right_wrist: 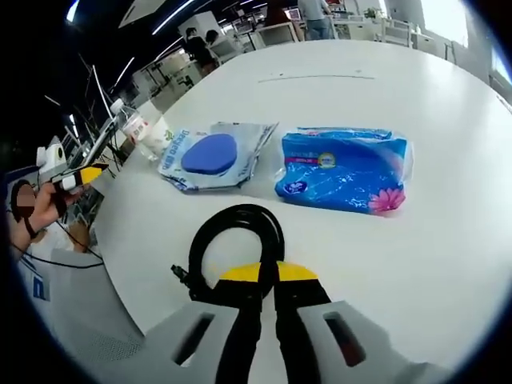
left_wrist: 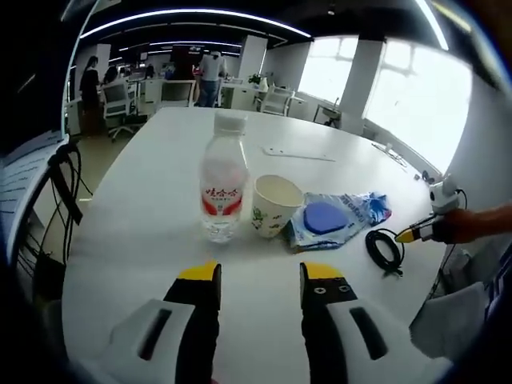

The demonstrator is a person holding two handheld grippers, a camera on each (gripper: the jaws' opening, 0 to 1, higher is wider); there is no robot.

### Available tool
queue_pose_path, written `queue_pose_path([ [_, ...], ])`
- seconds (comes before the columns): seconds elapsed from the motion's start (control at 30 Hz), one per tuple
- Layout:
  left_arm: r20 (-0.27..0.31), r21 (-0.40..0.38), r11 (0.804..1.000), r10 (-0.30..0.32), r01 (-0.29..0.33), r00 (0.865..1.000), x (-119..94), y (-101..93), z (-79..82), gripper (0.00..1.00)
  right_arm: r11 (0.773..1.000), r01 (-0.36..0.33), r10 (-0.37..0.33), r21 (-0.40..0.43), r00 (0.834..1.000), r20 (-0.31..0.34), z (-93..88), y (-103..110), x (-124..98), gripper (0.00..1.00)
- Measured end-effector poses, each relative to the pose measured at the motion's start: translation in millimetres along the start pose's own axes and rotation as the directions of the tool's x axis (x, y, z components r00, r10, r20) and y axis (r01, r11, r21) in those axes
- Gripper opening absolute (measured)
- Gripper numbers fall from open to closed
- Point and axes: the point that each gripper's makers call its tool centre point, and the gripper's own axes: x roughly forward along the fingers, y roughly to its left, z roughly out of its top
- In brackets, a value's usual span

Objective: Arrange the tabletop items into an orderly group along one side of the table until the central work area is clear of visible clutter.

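In the left gripper view, a clear water bottle [left_wrist: 222, 188] with a red label stands upright beside a paper cup [left_wrist: 274, 206]. A flat blue packet [left_wrist: 332, 216] lies to their right. My left gripper [left_wrist: 260, 276] is open, a short way in front of the bottle and cup. Further right, a coiled black cable [left_wrist: 384, 250] lies on the white table [left_wrist: 160, 240]. In the right gripper view my right gripper [right_wrist: 268, 276] is shut on the near edge of the black cable [right_wrist: 236, 236]. Beyond it lie the flat blue packet [right_wrist: 212, 156] and a blue tissue pack [right_wrist: 344, 170].
The table's curved edge runs close to the cable and to my right gripper [left_wrist: 406, 236], held by a hand. Office chairs [left_wrist: 120, 100], desks and people stand beyond the far end. A thin white sheet [left_wrist: 296, 152] lies further back on the table.
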Motion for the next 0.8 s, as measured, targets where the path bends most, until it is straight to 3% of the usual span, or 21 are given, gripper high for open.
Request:
queue_pose_path([
  [0.43, -0.011, -0.019, 1.0, -0.002, 0.002, 1.0, -3.4, -2.8, -7.6, 0.38, 0.999, 0.012, -0.013, 0.048, 1.0, 0.017, 3.4, -1.1, 1.2, 0.0],
  [0.8, -0.008, -0.01, 1.0, -0.009, 0.009, 1.0, -10.8, -12.2, -9.7, 0.39, 0.997, 0.035, -0.038, 0.062, 0.998, 0.042, 19.7, -13.7, 5.2, 0.0],
])
